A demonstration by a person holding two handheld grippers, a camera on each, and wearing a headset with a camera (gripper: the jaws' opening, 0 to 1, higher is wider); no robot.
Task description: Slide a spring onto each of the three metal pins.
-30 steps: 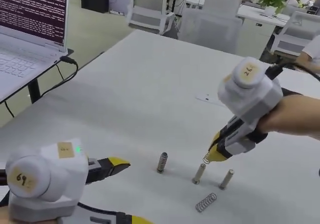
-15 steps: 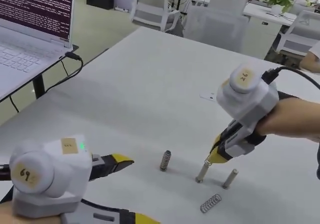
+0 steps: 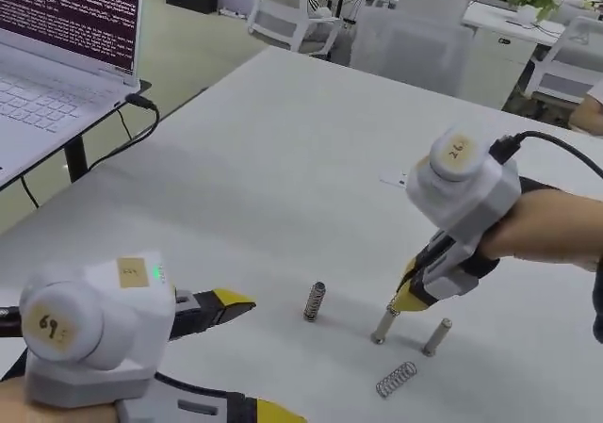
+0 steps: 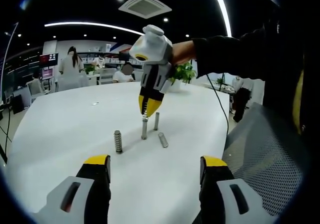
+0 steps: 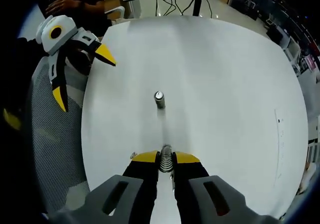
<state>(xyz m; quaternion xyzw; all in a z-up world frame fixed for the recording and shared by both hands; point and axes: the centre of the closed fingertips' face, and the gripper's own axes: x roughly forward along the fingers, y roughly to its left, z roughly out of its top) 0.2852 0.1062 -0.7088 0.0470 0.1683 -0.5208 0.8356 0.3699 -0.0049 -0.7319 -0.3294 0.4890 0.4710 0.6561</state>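
Three metal pins stand on the white table. The left pin point(image 3: 314, 301) point(image 4: 118, 141) point(image 5: 159, 99) wears a spring. My right gripper point(image 3: 405, 300) point(image 5: 165, 158) is shut on a second spring point(image 5: 165, 159) and holds it at the top of the middle pin point(image 3: 383, 326) point(image 4: 144, 128). The right pin point(image 3: 436, 336) point(image 4: 156, 120) is bare. A loose spring point(image 3: 396, 379) point(image 4: 163, 139) lies flat in front of the pins. My left gripper point(image 3: 236, 366) point(image 4: 152, 166) is open and holds nothing, near the table's front left.
An open laptop point(image 3: 57, 56) sits on a side stand at the far left, with a cable hanging from it. A small paper scrap point(image 3: 394, 180) lies on the table beyond the pins. Office chairs and desks stand behind the table.
My right gripper has come down a little with the spring onto the top of the middle pin. The head camera has shifted slightly; the left gripper stays put.
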